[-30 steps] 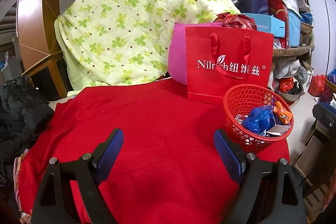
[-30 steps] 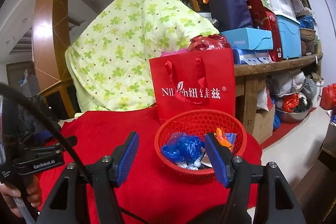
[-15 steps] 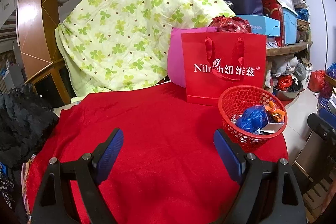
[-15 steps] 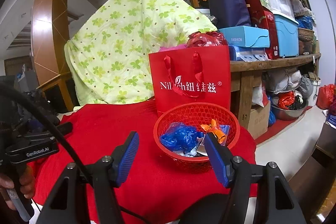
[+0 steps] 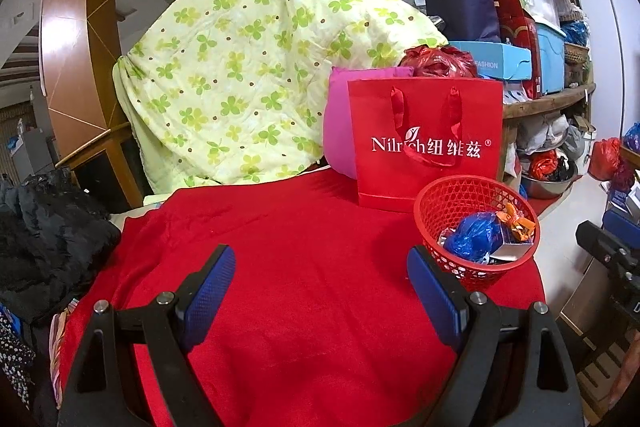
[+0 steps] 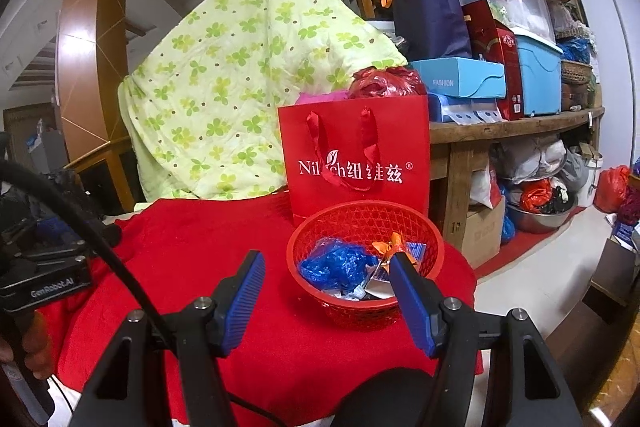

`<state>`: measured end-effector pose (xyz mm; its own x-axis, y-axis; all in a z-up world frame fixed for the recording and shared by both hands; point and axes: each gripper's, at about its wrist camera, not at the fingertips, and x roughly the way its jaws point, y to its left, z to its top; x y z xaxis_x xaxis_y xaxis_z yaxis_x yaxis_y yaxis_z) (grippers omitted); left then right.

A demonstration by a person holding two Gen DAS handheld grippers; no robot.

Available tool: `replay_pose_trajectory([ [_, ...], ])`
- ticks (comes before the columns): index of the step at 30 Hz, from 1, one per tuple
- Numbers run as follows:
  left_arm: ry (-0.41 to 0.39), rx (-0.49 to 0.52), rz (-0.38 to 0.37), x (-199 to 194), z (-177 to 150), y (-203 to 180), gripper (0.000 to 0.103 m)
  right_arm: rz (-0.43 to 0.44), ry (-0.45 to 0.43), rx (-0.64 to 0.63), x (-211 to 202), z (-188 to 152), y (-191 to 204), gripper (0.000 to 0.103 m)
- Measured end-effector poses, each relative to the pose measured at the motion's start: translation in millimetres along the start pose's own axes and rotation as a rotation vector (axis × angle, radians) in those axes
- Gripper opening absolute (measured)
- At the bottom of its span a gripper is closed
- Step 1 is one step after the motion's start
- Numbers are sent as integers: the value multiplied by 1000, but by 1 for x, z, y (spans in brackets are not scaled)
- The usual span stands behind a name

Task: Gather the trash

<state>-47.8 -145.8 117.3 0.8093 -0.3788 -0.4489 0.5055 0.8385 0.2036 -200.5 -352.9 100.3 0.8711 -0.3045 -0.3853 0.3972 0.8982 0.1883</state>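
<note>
On the red cloth's right side, your red mesh plastic basket (image 6: 362, 227) holds a crumpled blue plastic bag (image 6: 336, 265) and wrappers; the left gripper (image 5: 320, 291) and right gripper (image 6: 326, 291) gape empty.

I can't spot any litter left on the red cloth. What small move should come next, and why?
Probably draw both grippers back and stop. The left gripper and right gripper are open and empty, the red cloth shows no loose scraps, and the wrappers already lie in the red basket.

Red-clothed table (image 5: 304, 259), bearing red mesh basket (image 5: 448, 199) of trash, red paper bag (image 5: 424, 107) just behind.
</note>
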Motion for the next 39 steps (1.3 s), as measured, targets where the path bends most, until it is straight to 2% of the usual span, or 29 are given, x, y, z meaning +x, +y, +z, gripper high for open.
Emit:
replay_pose_trajectory([
  [39,-8,3,5,-11,-2,3,88,-13,31,6,2,3,3,68],
])
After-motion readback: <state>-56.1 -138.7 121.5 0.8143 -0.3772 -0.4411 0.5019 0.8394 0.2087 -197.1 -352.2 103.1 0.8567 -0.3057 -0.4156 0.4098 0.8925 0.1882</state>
